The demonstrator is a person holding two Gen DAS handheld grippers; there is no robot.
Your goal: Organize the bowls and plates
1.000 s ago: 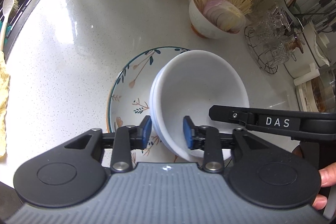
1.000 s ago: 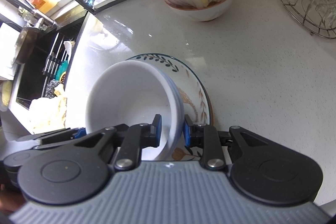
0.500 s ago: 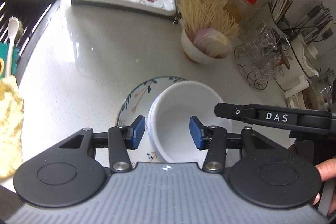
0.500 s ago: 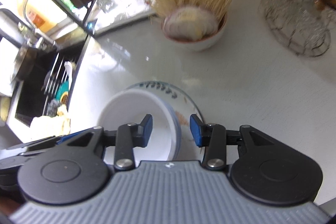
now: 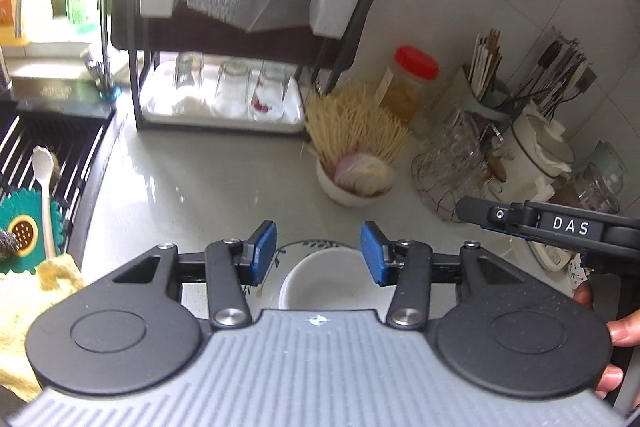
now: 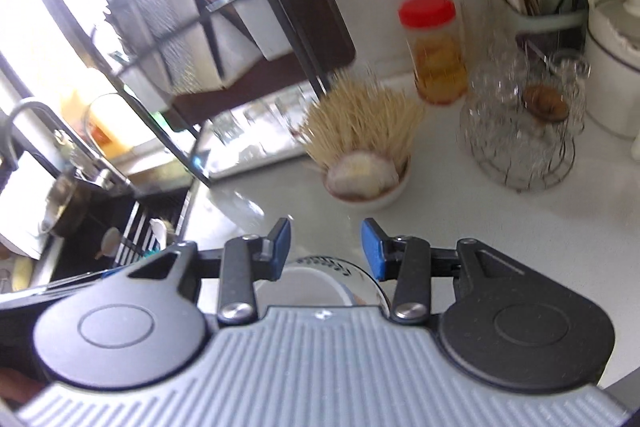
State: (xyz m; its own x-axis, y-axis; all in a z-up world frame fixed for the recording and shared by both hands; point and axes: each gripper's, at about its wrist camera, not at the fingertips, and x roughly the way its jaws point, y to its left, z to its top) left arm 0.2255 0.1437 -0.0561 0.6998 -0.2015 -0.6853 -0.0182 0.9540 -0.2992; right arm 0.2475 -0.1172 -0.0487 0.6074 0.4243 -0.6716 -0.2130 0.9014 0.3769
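Jaws of both grippers stand apart with nothing between them. Left gripper [image 5: 318,253] and right gripper [image 6: 325,251] hang above the white bowl [image 5: 320,281], pads clear of its rim, and neither has closed or opened further in the last half second. The bowl sits on the floral plate [image 5: 308,246], stacked on the bench [image 5: 200,187] just under both grippers. In the right wrist view the same stack shows under the pads, bowl [image 6: 300,287] partly hidden by the gripper body.

Change: bowl released, both pairs of jaws widened off the rim, both grippers lifted away. Judgement: this placement looks done, bowl nested on plate; the next item can be fetched.

Versus a second ago: then both pairs of jaws straddled the bowl rim low over the bench and the bowl filled the middle of each view. Now it is small and low in frame, and the dish rack [image 5: 248,27] and noodle bowl [image 5: 352,179] have come into fuller view. A hand [image 5: 600,323] shows at the right edge of the left wrist view.
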